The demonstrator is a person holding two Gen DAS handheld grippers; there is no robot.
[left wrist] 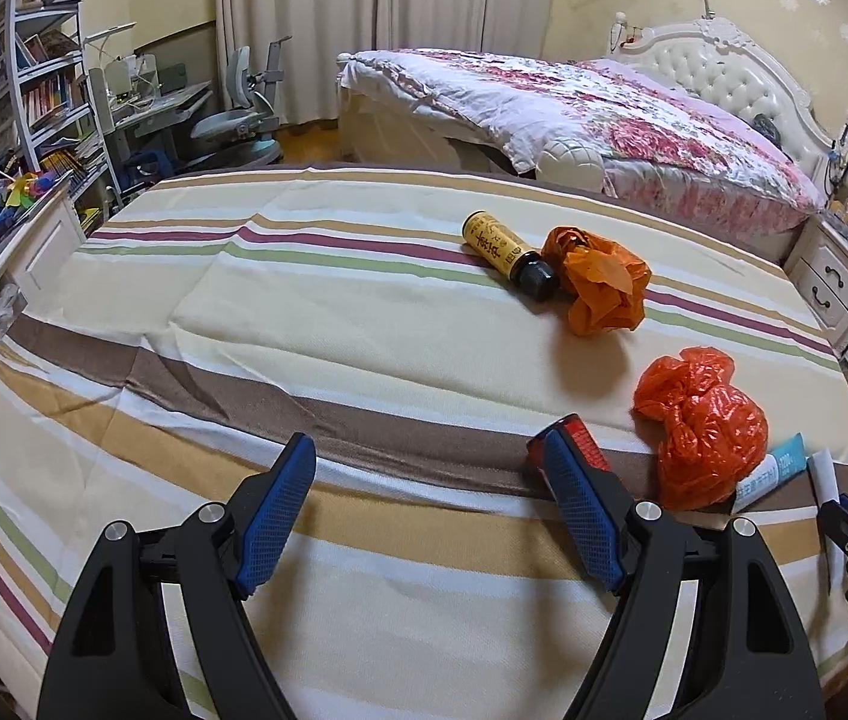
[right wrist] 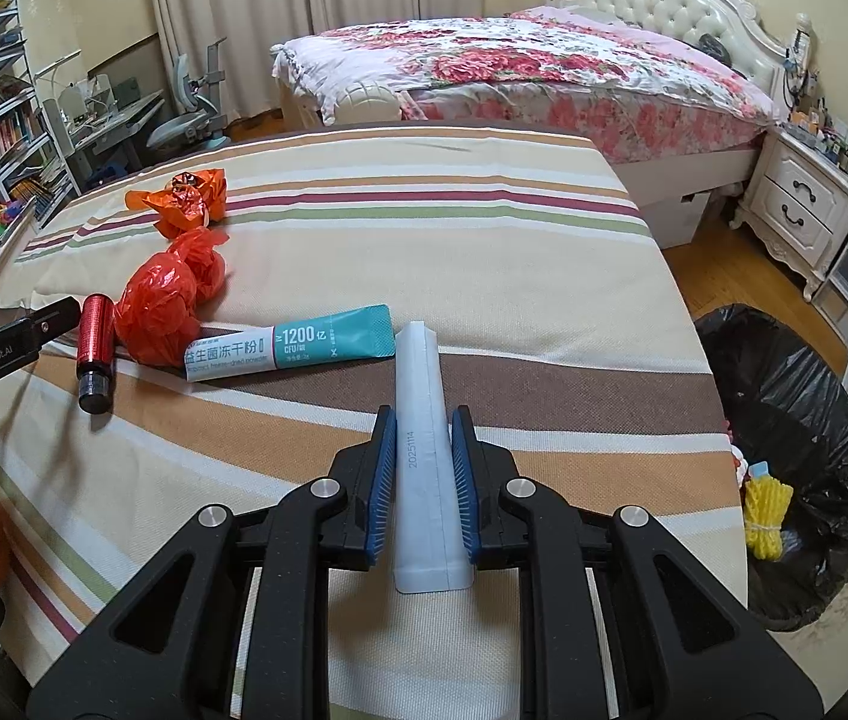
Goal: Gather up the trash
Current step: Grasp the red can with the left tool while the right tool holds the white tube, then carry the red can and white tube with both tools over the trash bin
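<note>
Trash is lying across the striped bedspread (right wrist: 484,276). The right gripper (right wrist: 424,480) is clamping a white sachet (right wrist: 420,420); a bin with a black liner (right wrist: 796,420) is standing beside the bed's right edge. The left gripper (left wrist: 430,480) is hanging unclenched, its right finger beside a red bottle (left wrist: 583,444), near an orange bag (left wrist: 703,420). Bare cloth is stretching leftward.

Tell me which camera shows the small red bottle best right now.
The right wrist view: the red bottle lies in full view on the striped sheet, black cap toward the camera, beside the red plastic bag. In the left wrist view a finger of the open left gripper hides most of it.
</note>
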